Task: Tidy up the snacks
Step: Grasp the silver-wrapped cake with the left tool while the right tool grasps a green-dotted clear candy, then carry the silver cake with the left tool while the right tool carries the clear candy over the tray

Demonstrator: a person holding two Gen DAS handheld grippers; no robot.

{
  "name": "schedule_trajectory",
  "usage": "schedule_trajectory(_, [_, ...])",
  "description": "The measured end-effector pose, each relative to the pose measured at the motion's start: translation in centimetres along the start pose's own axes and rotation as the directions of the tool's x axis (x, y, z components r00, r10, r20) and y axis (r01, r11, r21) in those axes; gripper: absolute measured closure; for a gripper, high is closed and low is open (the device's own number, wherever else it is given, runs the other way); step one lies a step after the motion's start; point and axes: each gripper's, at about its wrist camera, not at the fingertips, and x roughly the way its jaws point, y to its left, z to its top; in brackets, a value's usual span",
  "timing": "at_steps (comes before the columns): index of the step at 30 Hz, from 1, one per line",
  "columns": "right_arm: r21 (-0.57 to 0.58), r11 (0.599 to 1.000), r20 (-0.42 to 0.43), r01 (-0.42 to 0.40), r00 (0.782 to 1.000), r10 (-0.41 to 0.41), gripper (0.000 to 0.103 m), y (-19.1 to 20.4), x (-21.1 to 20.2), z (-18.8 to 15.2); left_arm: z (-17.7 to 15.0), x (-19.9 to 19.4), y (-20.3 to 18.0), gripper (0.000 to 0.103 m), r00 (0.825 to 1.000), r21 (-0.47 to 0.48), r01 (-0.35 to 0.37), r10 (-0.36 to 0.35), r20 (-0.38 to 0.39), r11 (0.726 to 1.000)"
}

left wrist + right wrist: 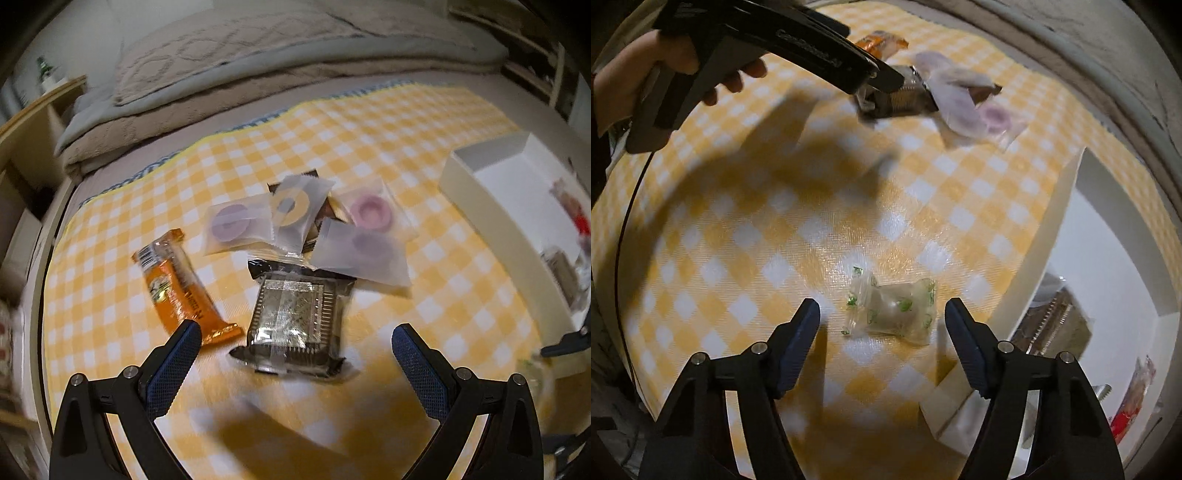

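In the left wrist view our left claw (296, 341) hangs over the yellow-checked cloth (424, 122) with its jaws wide apart and nothing between the pads. Just above the fingertips, in the middle of the frame, lies a dark clear-wrapped snack pack (299, 325). To its left an orange wrapped bar (181, 288) lies slanted, its lower end just beside the left finger. Above them, a loose pile of frosted pouches (295, 210) holds ring-shaped sweets: purple, yellow, pink and a darker one, overlapping each other and the dark pack's top edge. At the right edge of the frame stands a white box (491, 229) with some snacks inside, blurred.

In the right wrist view our right claw (882, 317) points down at the cloth (757, 240), jaws apart. A small clear candy wrapper with green marks (894, 310) lies on the cloth between the two fingers, but the pads do not touch it. The white box (1045, 236) fills the lower right, with a brown pack and a red-and-orange packet in it. In the upper left a hand (661, 70) holds the other claw over the snack pile at the top of the frame
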Motion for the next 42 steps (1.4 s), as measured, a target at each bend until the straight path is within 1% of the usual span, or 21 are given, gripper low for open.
schedule_trajectory(4, [0.037,0.999,0.003,-0.040,0.999,0.040,0.037,-1.0,-0.1,0.1,0.8,2.5,0.4,0.000,1.000,0.028,0.013,-0.013,-0.028,1.000])
schedule_trajectory(6, [0.025,0.999,-0.002,-0.042,0.999,0.042,0.040,-0.8,0.0,0.2,1.4,3.7,0.6,0.000,0.999,0.039,0.014,-0.012,-0.043,0.999])
schedule_trajectory(8, [-0.005,1.000,-0.022,-0.029,0.999,0.029,0.048,-0.3,0.5,0.2,1.9,4.9,0.7,0.000,0.998,0.054,0.005,-0.002,-0.056,0.999])
schedule_trajectory(10, [-0.060,0.998,-0.042,0.012,0.999,-0.015,0.051,0.8,1.2,0.3,2.4,5.9,0.7,0.001,0.998,0.062,0.005,-0.001,-0.060,0.998])
schedule_trajectory(11, [-0.082,0.996,-0.043,0.028,0.999,-0.031,0.055,1.2,1.4,0.3,2.6,6.4,0.9,0.009,0.998,0.052,0.011,-0.008,-0.063,0.999])
schedule_trajectory(12, [-0.091,0.995,-0.045,0.029,0.998,-0.033,0.057,1.4,1.5,0.3,2.8,6.8,1.1,0.016,0.997,0.029,0.029,-0.027,-0.070,0.999])
schedule_trajectory(13, [-0.091,0.996,-0.042,0.024,0.999,-0.028,0.058,1.5,1.4,0.3,2.9,7.0,1.3,0.025,0.996,0.005,0.047,-0.046,-0.079,0.999])
schedule_trajectory(14, [-0.089,0.996,-0.038,0.017,0.999,-0.021,0.061,1.5,1.3,0.4,2.9,7.2,1.5,0.026,0.994,-0.015,0.067,-0.068,-0.089,0.998])
schedule_trajectory(15, [-0.083,0.996,-0.029,0.012,0.999,-0.015,0.066,1.4,1.1,0.5,2.8,7.4,1.5,0.027,0.992,-0.019,0.071,-0.073,-0.099,0.997])
schedule_trajectory(16, [-0.072,0.997,-0.019,0.012,1.000,-0.013,0.068,1.2,0.8,0.6,2.7,7.6,1.4,0.032,0.991,-0.013,0.070,-0.071,-0.110,0.997])
schedule_trajectory(17, [-0.057,0.998,-0.008,0.012,1.000,-0.012,0.069,1.0,0.5,0.8,2.6,7.8,1.2,0.039,0.990,-0.007,0.072,-0.073,-0.122,0.997])
schedule_trajectory(18, [-0.047,0.999,-0.001,0.012,1.000,-0.012,0.070,0.8,0.4,0.9,2.4,7.9,1.1,0.039,0.989,-0.007,0.075,-0.076,-0.126,0.997])
schedule_trajectory(19, [-0.036,0.999,0.006,0.015,1.000,-0.015,0.075,0.5,0.3,1.1,2.3,7.7,1.0,0.040,0.990,-0.011,0.068,-0.069,-0.119,0.998])
schedule_trajectory(21, [-0.016,1.000,0.014,0.020,1.000,-0.020,0.075,-0.1,0.2,1.3,2.0,7.6,1.2,0.042,0.992,-0.041,0.066,-0.070,-0.103,0.997])
schedule_trajectory(23, [0.007,1.000,0.026,0.015,1.000,-0.016,0.075,-0.5,-0.2,1.3,1.8,7.2,1.2,0.044,0.995,-0.061,0.048,-0.053,-0.086,0.997])
schedule_trajectory(25, [0.029,0.999,0.047,0.015,0.999,-0.016,0.075,-1.0,-0.8,1.5,1.4,6.2,1.0,0.045,0.997,-0.082,0.033,-0.039,-0.063,0.996])
schedule_trajectory(28, [0.061,0.998,0.096,0.019,0.995,-0.025,0.075,-1.0,-2.1,1.8,0.9,3.9,0.9,0.045,0.999,-0.134,0.053,-0.053,0.004,0.990])
schedule_trajectory(33, [0.119,0.992,0.184,0.029,0.982,-0.051,0.075,-1.6,-4.6,2.4,0.9,-0.8,1.0,0.046,0.993,-0.197,0.059,-0.037,0.113,0.979])
schedule_trajectory(35, [0.142,0.989,0.220,0.036,0.973,-0.067,0.075,-1.6,-6.1,2.5,0.7,-2.9,0.9,0.046,0.988,-0.216,0.062,-0.030,0.149,0.975])
schedule_trajectory(38, [0.177,0.983,0.273,0.048,0.957,-0.096,0.075,-2.2,-8.1,2.6,0.0,-6.6,0.7,0.046,0.977,-0.244,0.076,-0.023,0.211,0.967])
schedule_trajectory(42, [0.226,0.972,0.343,0.058,0.930,-0.135,0.075,-3.1,-10.7,2.5,-1.4,-10.1,-0.5,0.046,0.966,-0.272,0.083,-0.010,0.257,0.959])
